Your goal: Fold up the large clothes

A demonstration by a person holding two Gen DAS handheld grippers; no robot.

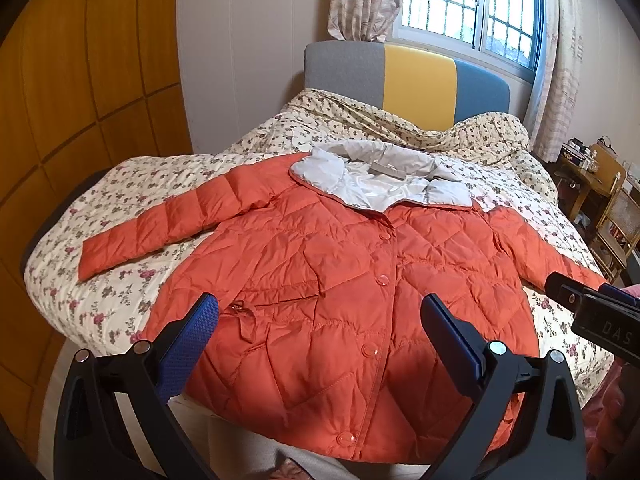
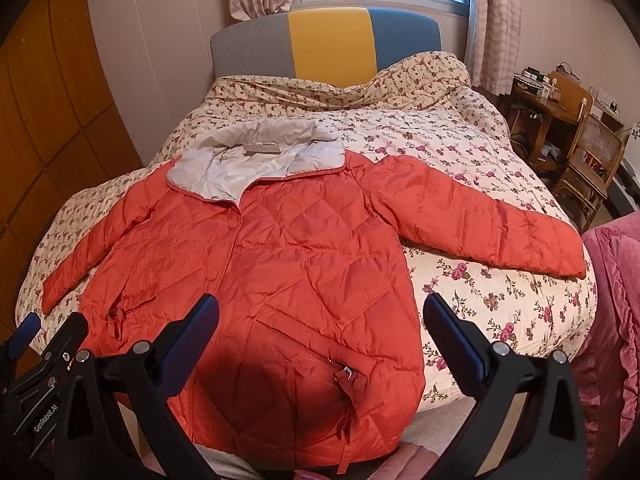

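Left wrist view: the orange jacket (image 1: pixel 340 280) lies flat on the bed (image 1: pixel 100 272), sleeves spread; both the left gripper (image 1: pixel 320 328) and right gripper (image 2: pixel 320 328) hover above with fingers wide apart, holding nothing.

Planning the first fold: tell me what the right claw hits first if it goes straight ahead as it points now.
Most likely the orange quilted jacket: the open right claw aims at its lower front, spread on the floral bedspread. Depth is unclear, but nothing shows in between.

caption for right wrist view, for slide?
Open right gripper above an orange quilted jacket spread flat, sleeves out, on a floral bedspread.
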